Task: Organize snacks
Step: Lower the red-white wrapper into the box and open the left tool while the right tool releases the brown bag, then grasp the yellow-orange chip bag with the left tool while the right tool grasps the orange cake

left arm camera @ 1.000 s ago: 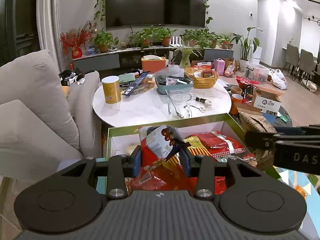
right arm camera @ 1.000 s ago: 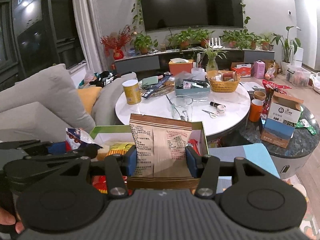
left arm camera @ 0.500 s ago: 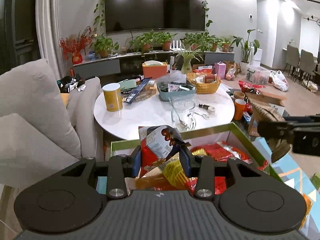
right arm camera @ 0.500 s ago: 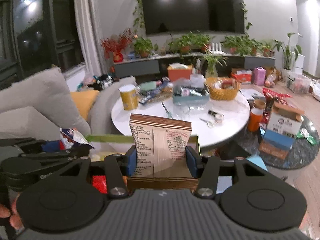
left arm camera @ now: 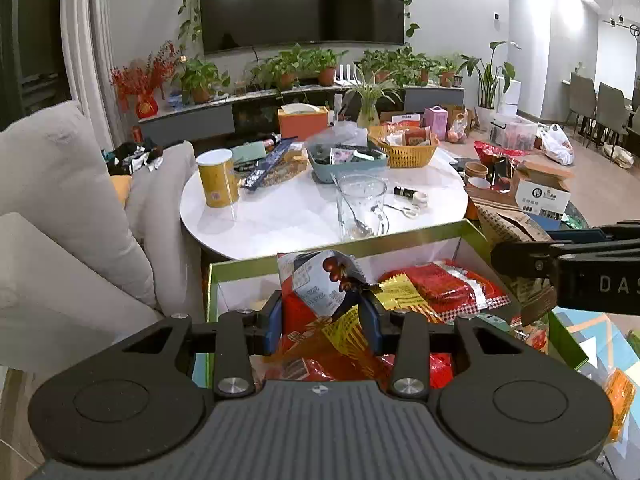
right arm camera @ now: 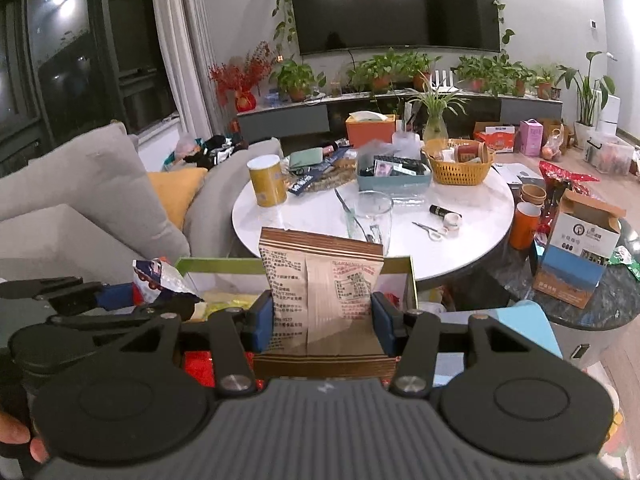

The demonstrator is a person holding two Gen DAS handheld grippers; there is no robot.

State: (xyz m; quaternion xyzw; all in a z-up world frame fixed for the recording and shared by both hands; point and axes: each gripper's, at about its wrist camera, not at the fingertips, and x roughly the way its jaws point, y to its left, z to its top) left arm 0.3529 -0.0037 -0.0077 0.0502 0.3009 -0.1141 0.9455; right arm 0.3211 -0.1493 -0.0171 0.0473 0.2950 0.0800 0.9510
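Left gripper (left arm camera: 322,316): clamped on a red-and-white snack packet (left arm camera: 316,284), held over the box's near-left corner.
Right gripper (right arm camera: 323,316): clamped across a brown snack bag (right arm camera: 322,284), long axis upright, above the box's right edge.
Green-rimmed box (left arm camera: 400,238): directly below both grippers, partly filled.
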